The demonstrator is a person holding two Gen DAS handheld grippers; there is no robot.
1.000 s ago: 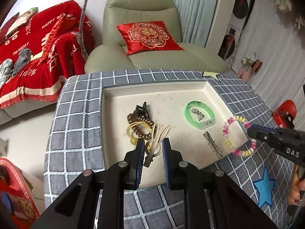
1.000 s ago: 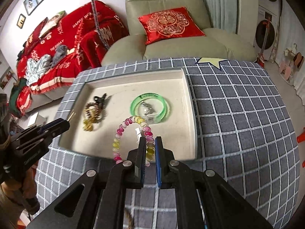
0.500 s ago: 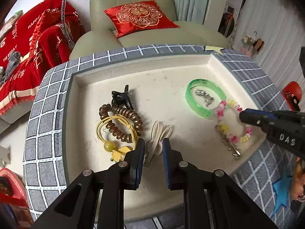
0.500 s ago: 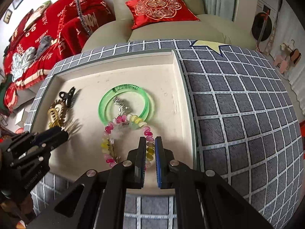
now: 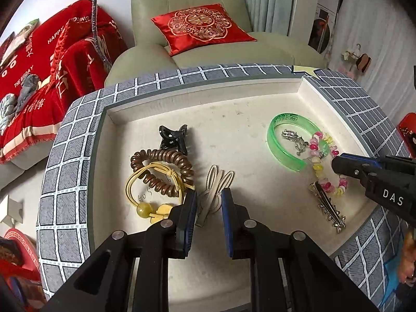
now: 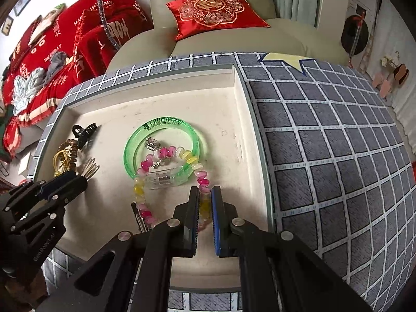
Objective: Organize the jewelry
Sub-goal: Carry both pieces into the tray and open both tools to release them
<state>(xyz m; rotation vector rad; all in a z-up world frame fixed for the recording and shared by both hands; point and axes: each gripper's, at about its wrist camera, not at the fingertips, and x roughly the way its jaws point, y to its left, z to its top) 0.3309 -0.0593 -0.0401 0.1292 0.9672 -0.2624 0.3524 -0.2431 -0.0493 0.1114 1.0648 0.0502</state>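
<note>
A cream tray [image 5: 234, 109] sits on a grey checked cloth. My left gripper [image 5: 208, 197] is low over the tray with its jaws around a cream rabbit-ear hair clip [image 5: 217, 184]; the jaws look slightly wider than before. My right gripper [image 6: 205, 195] is shut on a pink and yellow bead bracelet [image 6: 166, 153], which drapes over a green bangle [image 6: 161, 127]. The bracelet [image 5: 321, 161] and the bangle [image 5: 279, 143] also show in the left wrist view, with the right gripper's fingers [image 5: 345, 161] beside them.
In the tray lie a black claw clip [image 5: 173, 135], a brown coil hair tie [image 5: 161, 166], a yellow hair tie [image 5: 150, 195], a silver charm [image 5: 293, 137] inside the bangle and a silver hair clip [image 5: 327, 208]. A green armchair [image 5: 208, 33] stands behind the table.
Both grippers moved forward and down over the tray. The bead bracelet came off the tray's right rim onto the green bangle. The left jaws widened a little around the rabbit-ear clip.
</note>
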